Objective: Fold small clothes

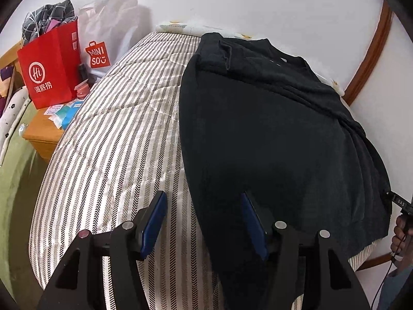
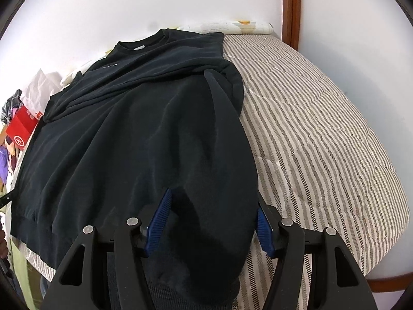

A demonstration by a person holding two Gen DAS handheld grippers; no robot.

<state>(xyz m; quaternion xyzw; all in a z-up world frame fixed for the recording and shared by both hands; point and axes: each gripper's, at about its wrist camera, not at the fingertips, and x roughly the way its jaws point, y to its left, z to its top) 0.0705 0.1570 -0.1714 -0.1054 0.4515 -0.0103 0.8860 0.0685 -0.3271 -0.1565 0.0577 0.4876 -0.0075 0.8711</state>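
Observation:
A black sweatshirt (image 1: 271, 134) lies spread on the striped mattress (image 1: 116, 142), collar at the far end by the wall, one sleeve folded across the chest. My left gripper (image 1: 204, 201) is open over the garment's left edge near the hem; nothing is between its blue pads. In the right wrist view the sweatshirt (image 2: 124, 134) fills the left and middle. A fold of its right side and cuff drapes between the wide-open fingers of my right gripper (image 2: 214, 201), which are not pinched on it.
A red paper bag (image 1: 49, 69) and a white Miniso bag (image 1: 103, 33) stand on a wooden nightstand (image 1: 41, 134) left of the bed. A white wall runs behind. A wooden frame (image 2: 290, 5) rises at the right. The mattress (image 2: 322, 142) extends right of the garment.

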